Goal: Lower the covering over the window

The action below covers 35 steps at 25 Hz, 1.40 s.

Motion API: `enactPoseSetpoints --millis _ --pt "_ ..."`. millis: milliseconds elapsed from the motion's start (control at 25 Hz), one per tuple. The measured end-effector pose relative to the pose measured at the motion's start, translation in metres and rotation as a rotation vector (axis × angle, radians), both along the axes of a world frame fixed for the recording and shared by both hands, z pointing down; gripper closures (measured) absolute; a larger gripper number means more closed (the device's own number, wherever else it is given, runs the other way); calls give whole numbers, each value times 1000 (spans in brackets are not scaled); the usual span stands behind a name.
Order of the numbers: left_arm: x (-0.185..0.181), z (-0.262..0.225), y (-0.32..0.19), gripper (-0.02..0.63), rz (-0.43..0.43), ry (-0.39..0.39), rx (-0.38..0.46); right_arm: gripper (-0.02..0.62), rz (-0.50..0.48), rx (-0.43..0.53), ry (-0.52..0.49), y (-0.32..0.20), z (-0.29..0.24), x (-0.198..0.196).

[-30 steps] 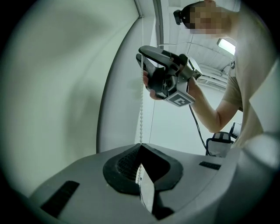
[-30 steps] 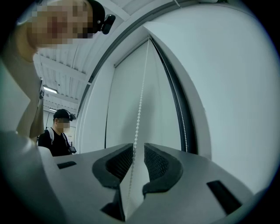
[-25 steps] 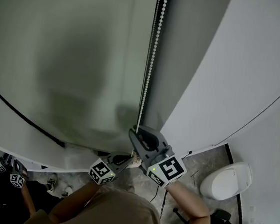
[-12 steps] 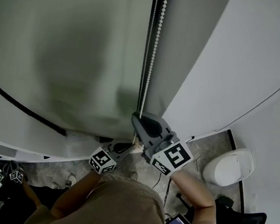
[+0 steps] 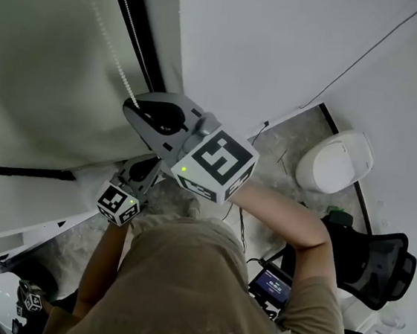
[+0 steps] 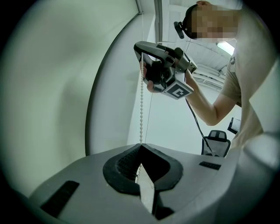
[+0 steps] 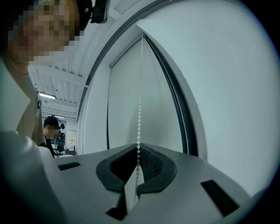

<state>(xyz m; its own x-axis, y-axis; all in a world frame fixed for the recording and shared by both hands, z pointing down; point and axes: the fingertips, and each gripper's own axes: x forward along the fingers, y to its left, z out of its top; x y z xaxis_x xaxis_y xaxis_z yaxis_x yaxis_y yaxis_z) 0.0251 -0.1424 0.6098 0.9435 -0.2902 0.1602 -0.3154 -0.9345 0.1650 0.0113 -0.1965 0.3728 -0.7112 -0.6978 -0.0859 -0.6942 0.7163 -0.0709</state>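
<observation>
Gripping the bead chain [image 7: 139,122] for my next pull.
Right gripper [image 7: 136,173] jaws just closed on it; left gripper [image 6: 141,162] clamps it lower down.

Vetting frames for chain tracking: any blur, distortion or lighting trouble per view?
Head view: dim, flat light, and the fisheye bends the wall edges; the bead chain is thin but sharp. Left gripper view: black vignette ring, chain readable, near foreground soft. Right gripper view: same vignette, chain crisp against the blind, ceiling lights bright at the left.
</observation>
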Motion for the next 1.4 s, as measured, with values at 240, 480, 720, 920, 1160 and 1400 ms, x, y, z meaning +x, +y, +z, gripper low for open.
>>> enactPoseSetpoints --millis 240,480,720,920,1160,1400 --pt "1 1 -8 591 -12 1 -4 586 -22 -28 -37 -8 2 4" --pt "-2 -9 -10 589 -41 25 20 588 -3 -57 -79 -9 -1 22" --pt "-34 -70 -23 586 -61 211 43 588 2 -45 -69 -9 -1 19" --pt "-40 -144 -33 499 -31 373 84 588 17 -36 -71 -8 -5 20" --pt "-29 -233 -47 466 45 472 149 588 32 -20 -65 -8 -6 11" --pt "-14 -284 -52 462 136 432 207 589 45 9 -33 -9 -5 -12"
